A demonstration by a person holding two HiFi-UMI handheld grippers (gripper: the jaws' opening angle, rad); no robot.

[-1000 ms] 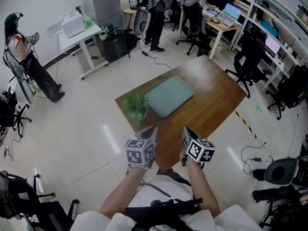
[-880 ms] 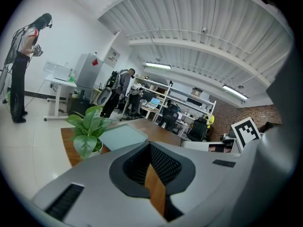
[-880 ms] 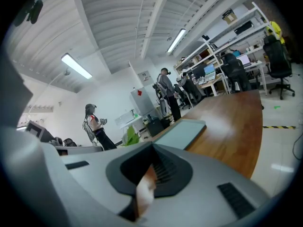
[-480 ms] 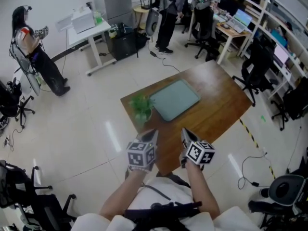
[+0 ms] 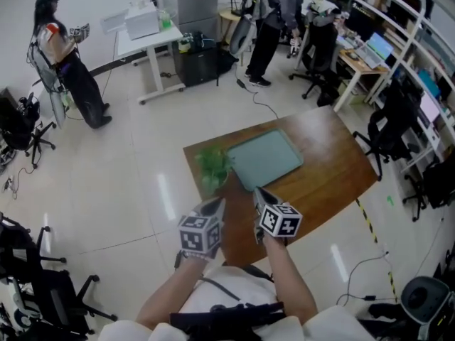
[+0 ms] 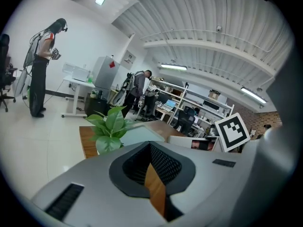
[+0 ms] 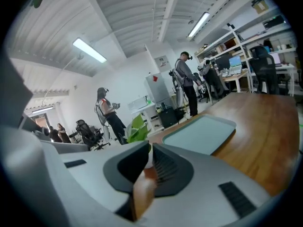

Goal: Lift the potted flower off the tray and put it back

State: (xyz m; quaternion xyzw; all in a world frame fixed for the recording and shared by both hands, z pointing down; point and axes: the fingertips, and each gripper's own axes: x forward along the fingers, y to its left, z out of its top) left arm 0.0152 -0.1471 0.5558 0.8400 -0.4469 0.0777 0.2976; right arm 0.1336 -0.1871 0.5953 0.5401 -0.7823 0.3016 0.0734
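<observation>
The potted flower (image 5: 213,168), green leaves in a pale pot, stands on the wooden table (image 5: 323,180) just left of the grey-green tray (image 5: 266,158), not on it. Both grippers hover over the table's near edge, apart from the pot. My left gripper (image 5: 215,204) is shut, its tips meeting with nothing between them; the left gripper view shows the flower (image 6: 112,124) ahead of my left gripper (image 6: 150,148). My right gripper (image 5: 258,192) is opening, nothing held. In the right gripper view, my right gripper (image 7: 150,150) faces the flower (image 7: 137,129), with the tray (image 7: 201,131) to its right.
The table stands alone on a pale tiled floor. Yellow-black floor tape (image 5: 373,226) runs by its right corner. Office chairs (image 5: 35,275) are at lower left, a white desk (image 5: 146,34) is beyond, and people stand at far left (image 5: 67,69) and at the back (image 5: 274,20).
Both grippers have moved forward toward the table's near edge, the right one further and leftward. The right jaws have parted slightly. The pot and tray have not moved on the table.
</observation>
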